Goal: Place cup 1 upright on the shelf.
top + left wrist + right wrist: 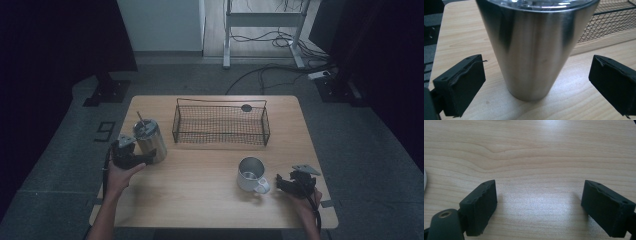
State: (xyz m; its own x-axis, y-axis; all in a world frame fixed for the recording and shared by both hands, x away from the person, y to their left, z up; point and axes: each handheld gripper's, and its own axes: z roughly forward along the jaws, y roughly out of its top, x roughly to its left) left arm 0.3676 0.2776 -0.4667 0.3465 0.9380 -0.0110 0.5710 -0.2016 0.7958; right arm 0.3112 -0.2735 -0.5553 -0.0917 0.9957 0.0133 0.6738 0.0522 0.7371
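Beside table's [210, 200] left edge, floor mark [104, 131] reads "9"; tumbler [534, 47] unlabelled.

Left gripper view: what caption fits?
Open left gripper around a steel tumbler on the table.

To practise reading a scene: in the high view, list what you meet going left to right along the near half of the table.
Left gripper → steel tumbler → metal mug → right gripper.
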